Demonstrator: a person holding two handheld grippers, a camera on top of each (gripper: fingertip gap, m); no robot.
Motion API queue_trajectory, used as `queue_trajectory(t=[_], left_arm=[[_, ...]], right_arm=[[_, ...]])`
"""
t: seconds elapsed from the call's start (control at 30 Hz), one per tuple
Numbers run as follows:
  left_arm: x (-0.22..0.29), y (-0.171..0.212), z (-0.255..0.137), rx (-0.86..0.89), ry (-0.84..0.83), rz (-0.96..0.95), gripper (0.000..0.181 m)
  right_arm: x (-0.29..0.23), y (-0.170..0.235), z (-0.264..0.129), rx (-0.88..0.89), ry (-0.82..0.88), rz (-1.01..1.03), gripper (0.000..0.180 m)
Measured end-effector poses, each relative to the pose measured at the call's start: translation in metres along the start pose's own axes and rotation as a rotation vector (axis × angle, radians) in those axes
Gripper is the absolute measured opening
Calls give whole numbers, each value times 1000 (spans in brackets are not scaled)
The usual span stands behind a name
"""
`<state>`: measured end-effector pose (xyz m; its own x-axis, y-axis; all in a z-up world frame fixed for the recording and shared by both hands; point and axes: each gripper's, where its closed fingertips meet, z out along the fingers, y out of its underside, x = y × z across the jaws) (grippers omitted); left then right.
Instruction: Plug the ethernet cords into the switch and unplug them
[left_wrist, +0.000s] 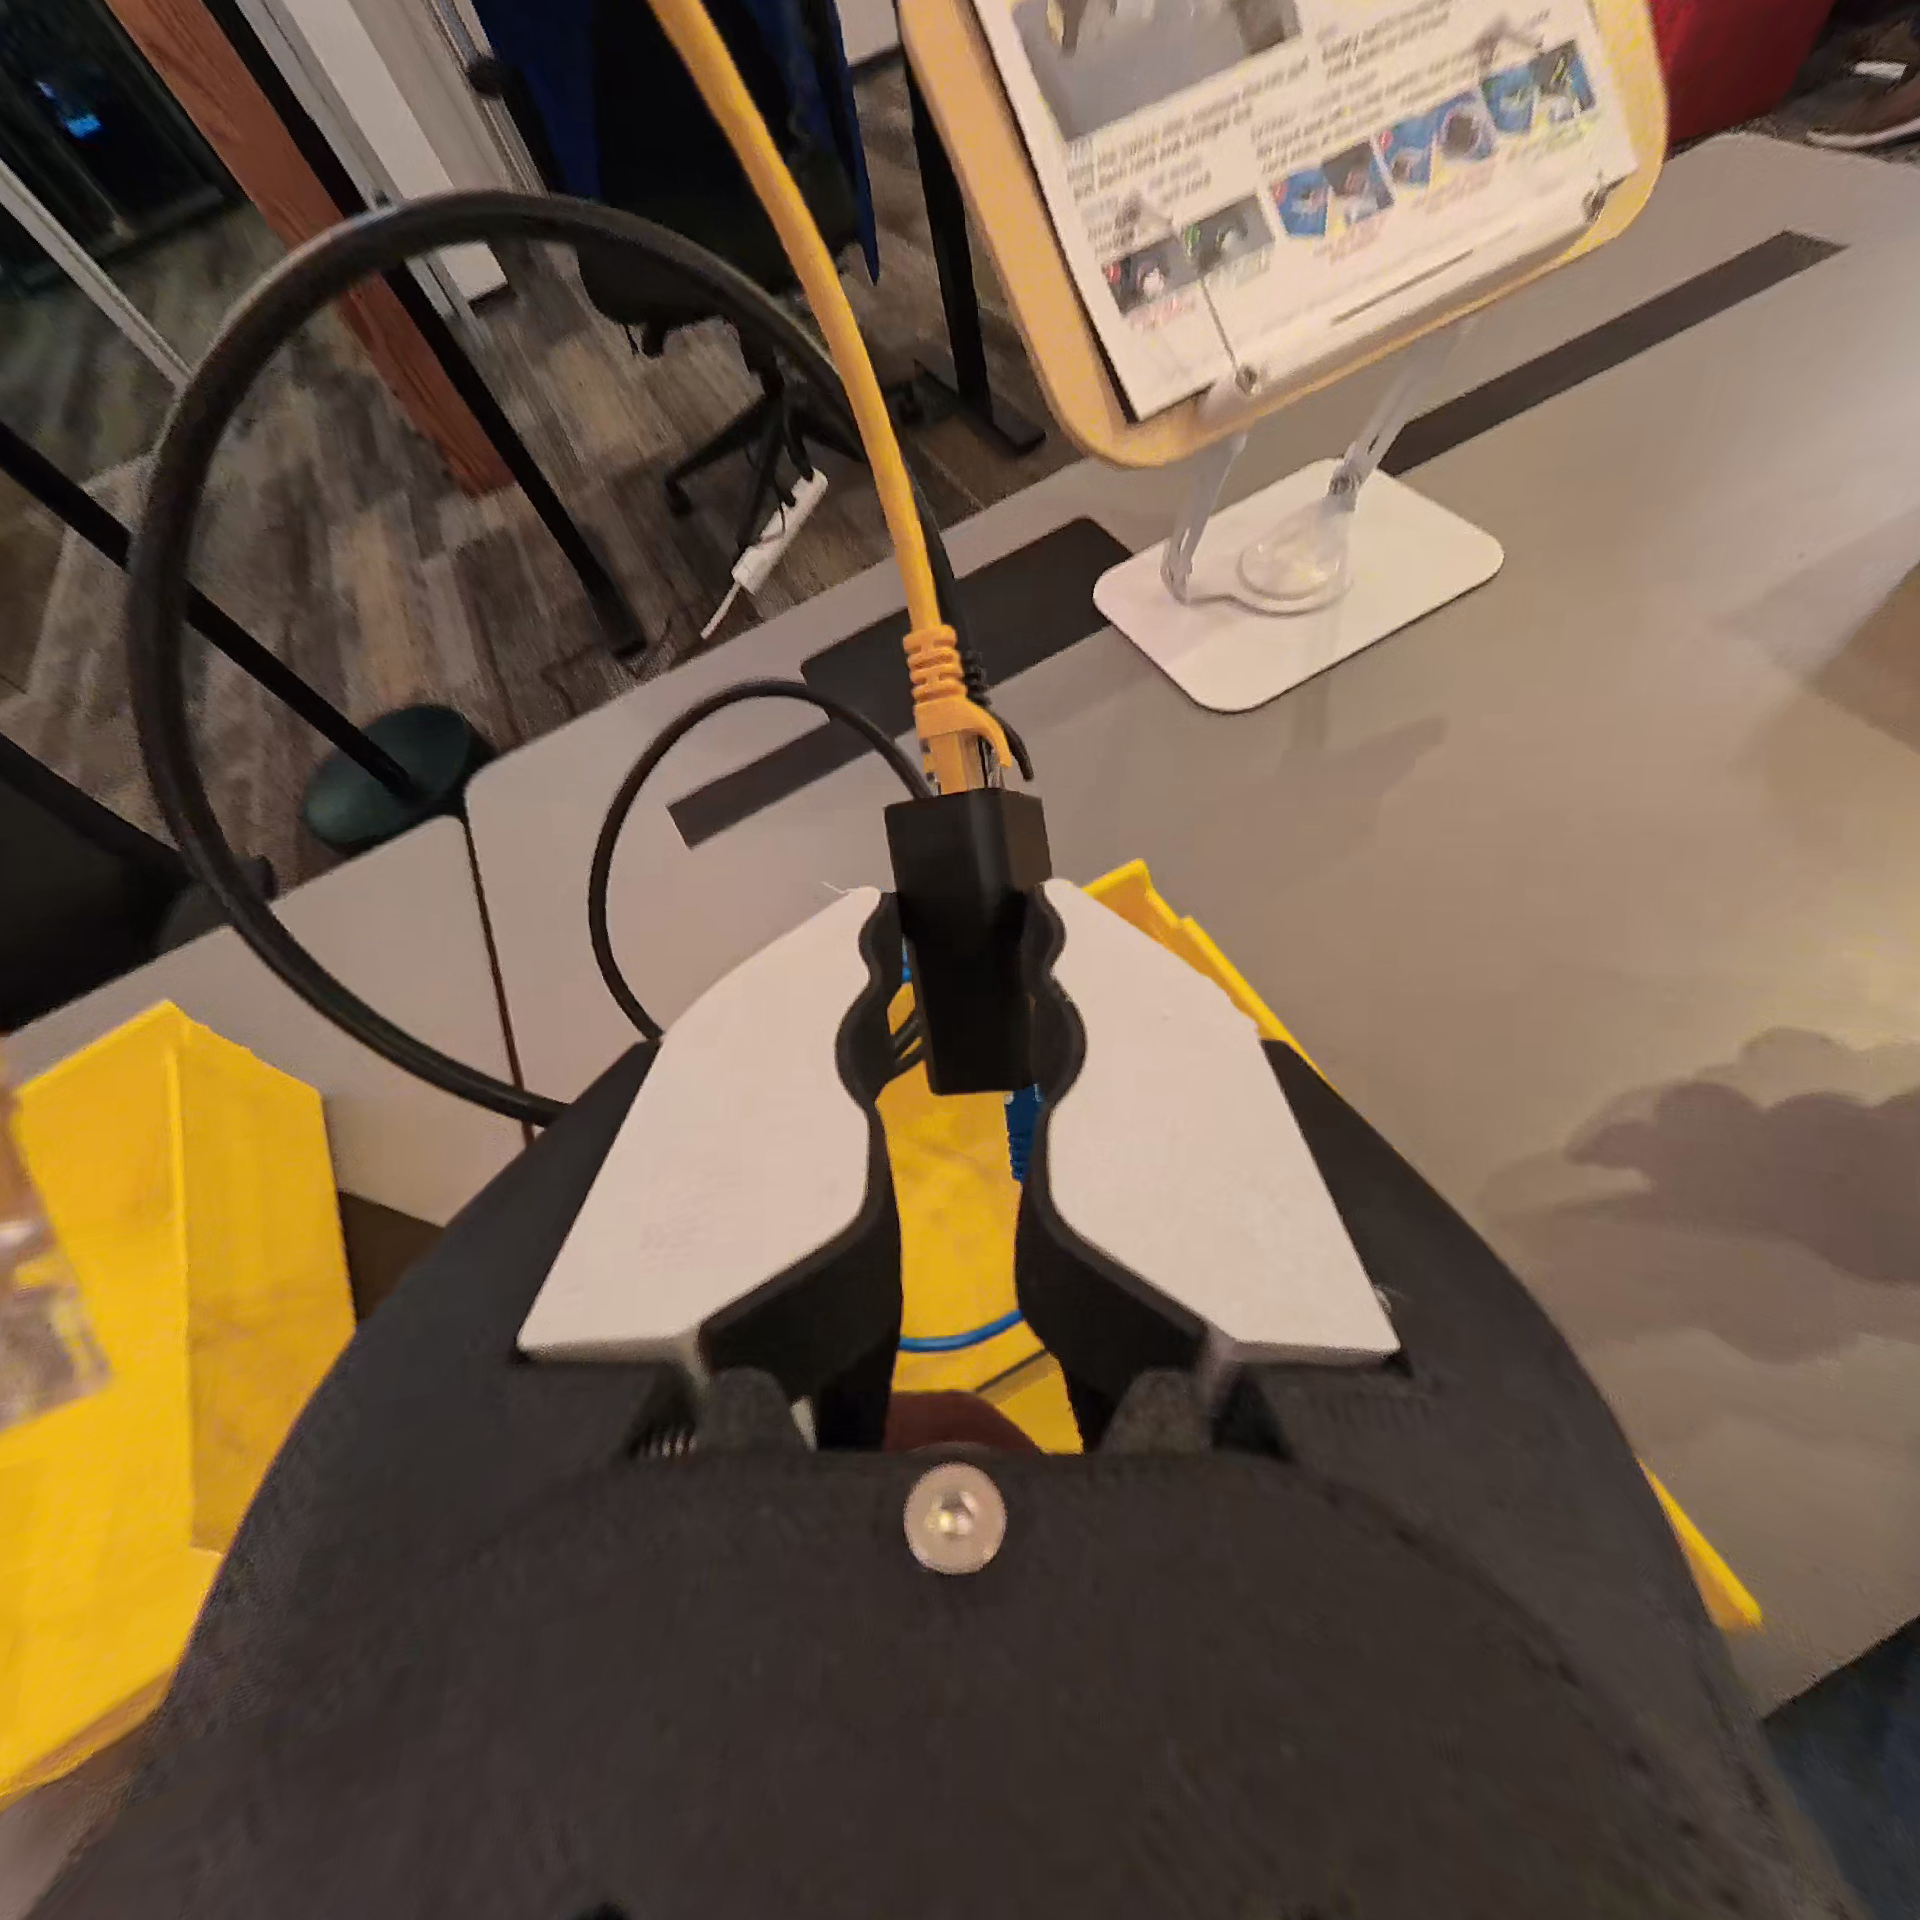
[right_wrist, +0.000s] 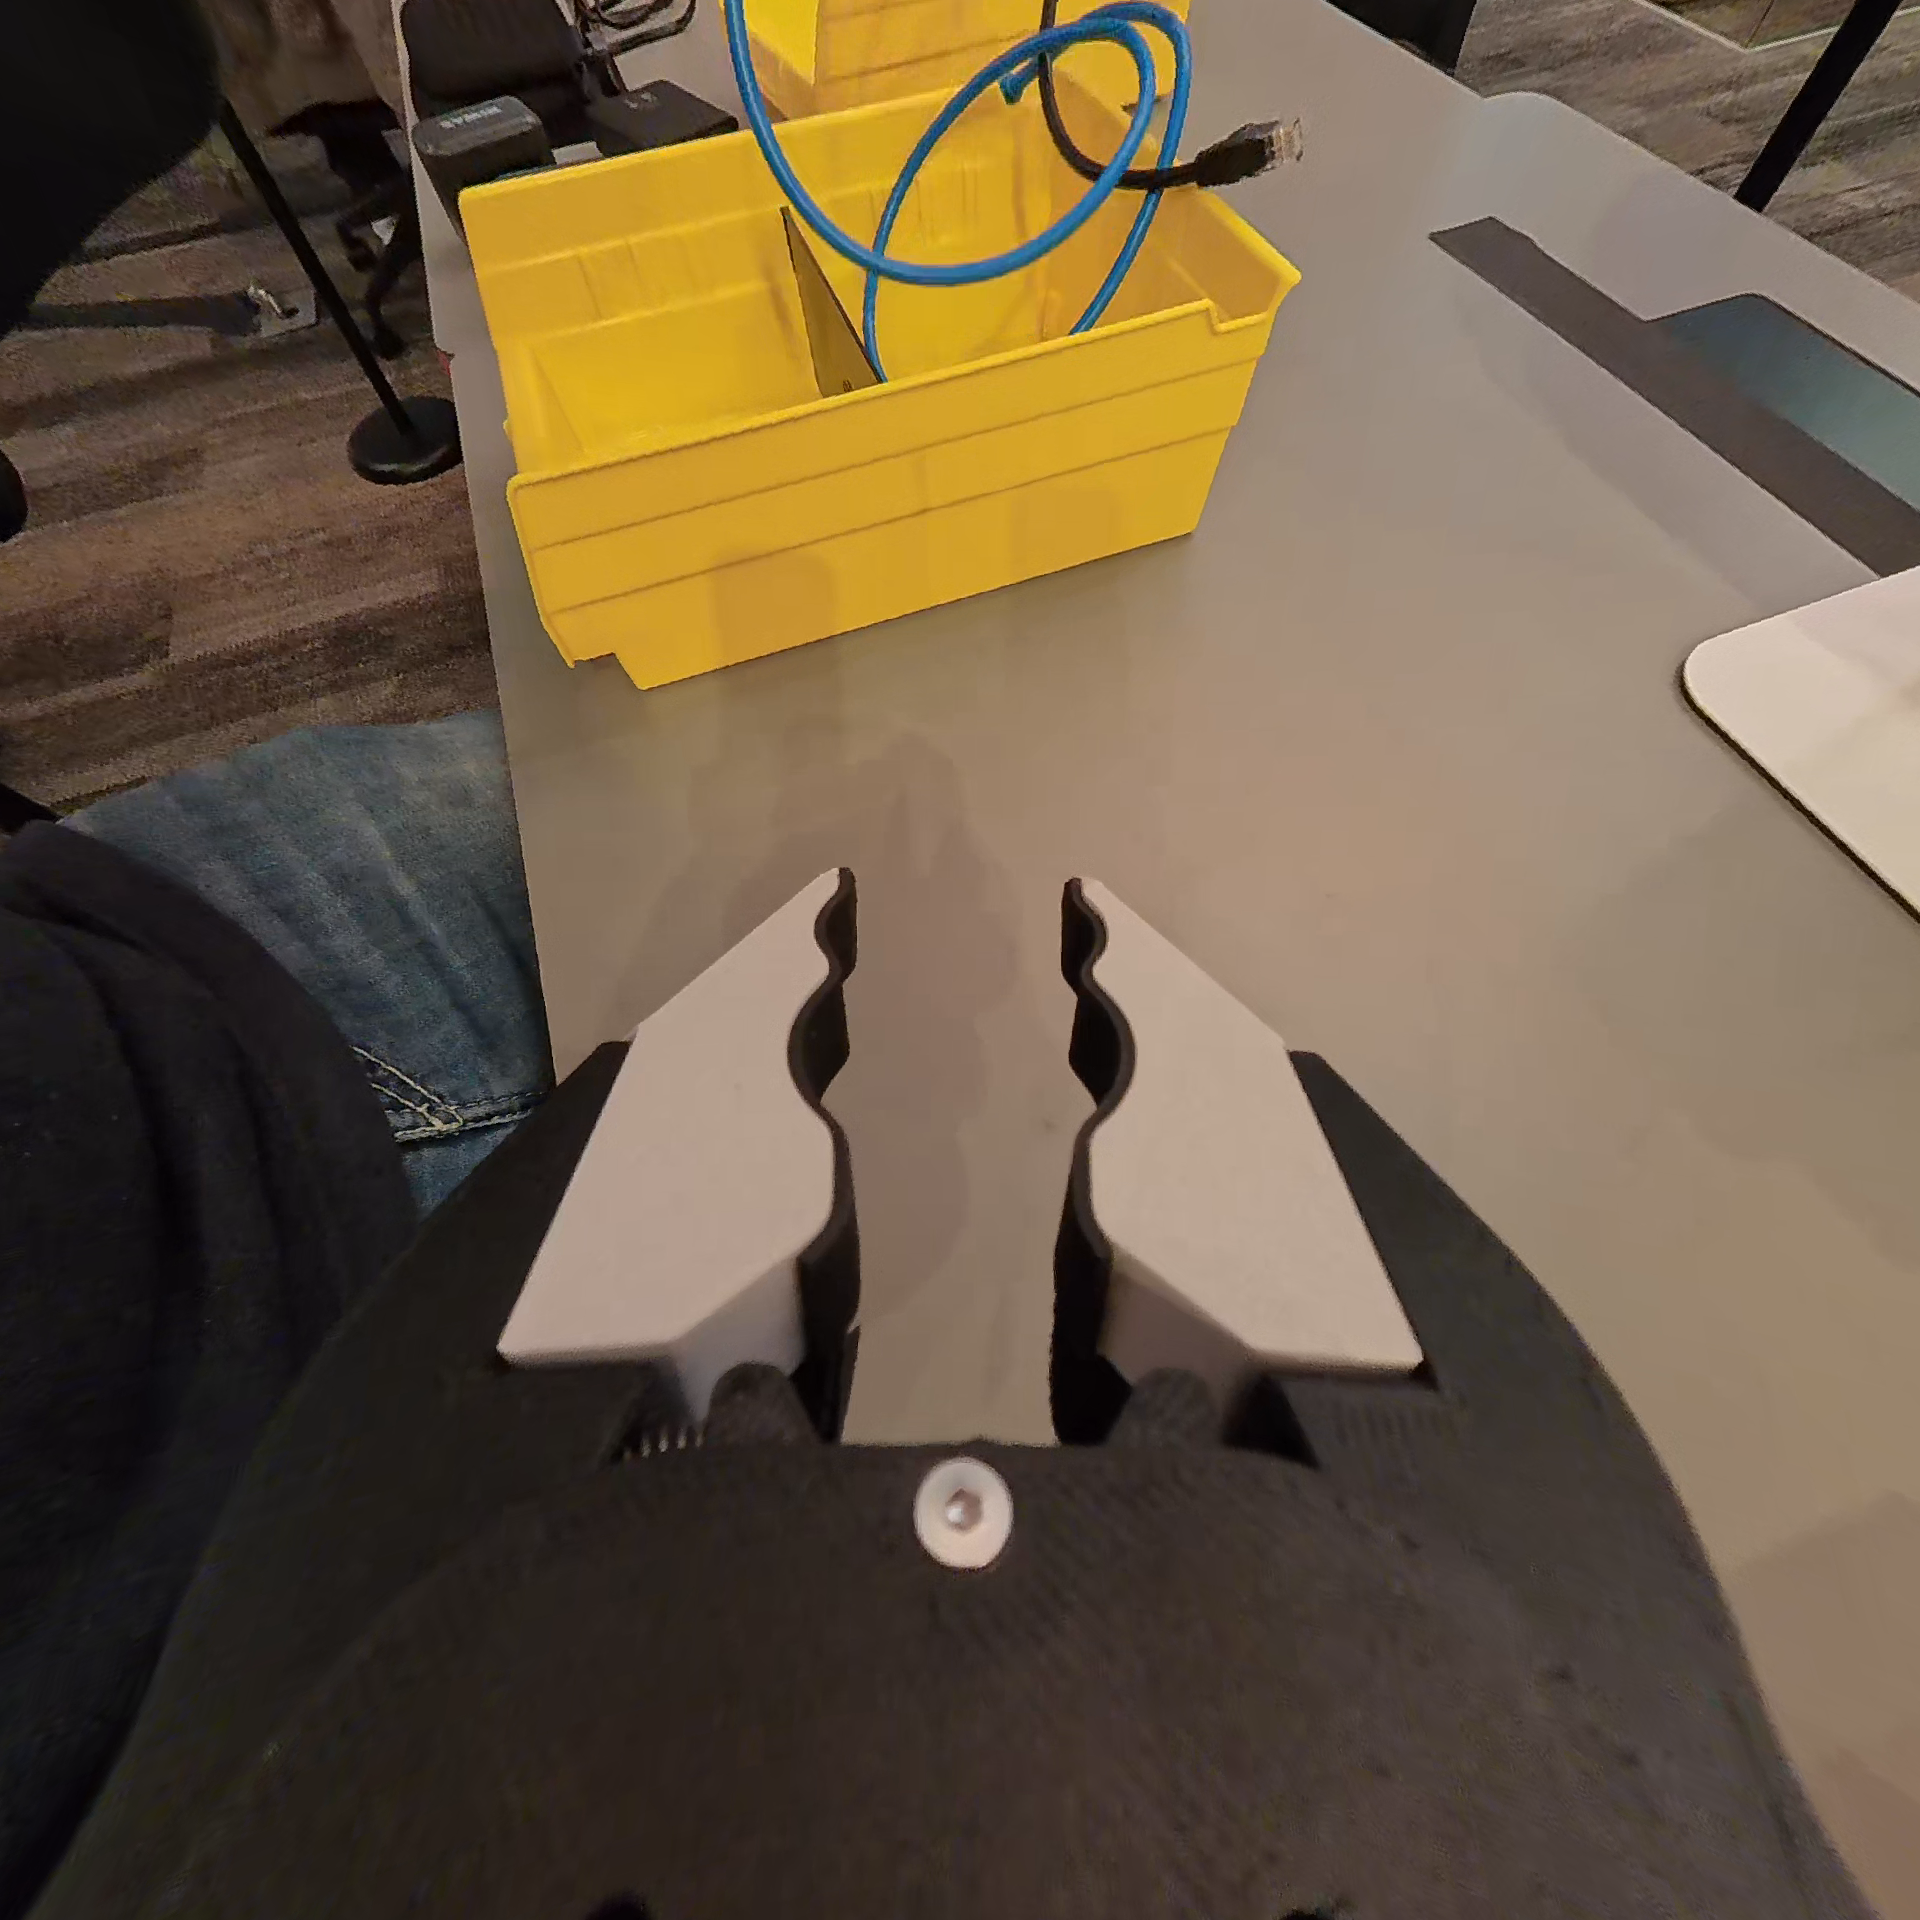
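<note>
My left gripper (left_wrist: 961, 925) is shut on a small black switch (left_wrist: 971, 935) and holds it up above a yellow bin (left_wrist: 1195, 935). A yellow ethernet cord (left_wrist: 831, 312) and a black cord (left_wrist: 208, 436) are plugged into the switch's far end. A blue cord (left_wrist: 1023, 1132) shows below the switch. My right gripper (right_wrist: 958, 904) is open and empty, low over the grey table (right_wrist: 1351, 831). Ahead of it a yellow bin (right_wrist: 862, 520) holds a looped blue cord (right_wrist: 977, 187), and a black cord's free plug (right_wrist: 1257, 145) hangs over the bin's far rim.
A tilted board with a printed sheet (left_wrist: 1299, 187) stands on a white base (left_wrist: 1309, 592) at the back of the table. Another yellow bin (left_wrist: 135, 1299) sits at left. The white base's corner (right_wrist: 1829, 707) lies right of my right gripper. A person's leg in jeans (right_wrist: 332, 914) is at the table's edge. Some 35 cm of space lies between my two pairs of fingers.
</note>
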<state>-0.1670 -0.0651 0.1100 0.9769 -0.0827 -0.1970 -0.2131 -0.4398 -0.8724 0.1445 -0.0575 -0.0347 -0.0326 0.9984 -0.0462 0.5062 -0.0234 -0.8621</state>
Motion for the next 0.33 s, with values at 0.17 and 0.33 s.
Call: queue_trajectory(t=[0.17,0.33], left_arm=[[3,-37,-12,50,-27,61,22],[11,-73,-21,108,-58,124,22]], right_arm=[[0,-2,-4,16,6,0,38],[1,-4,-8,34,13,3,38]])
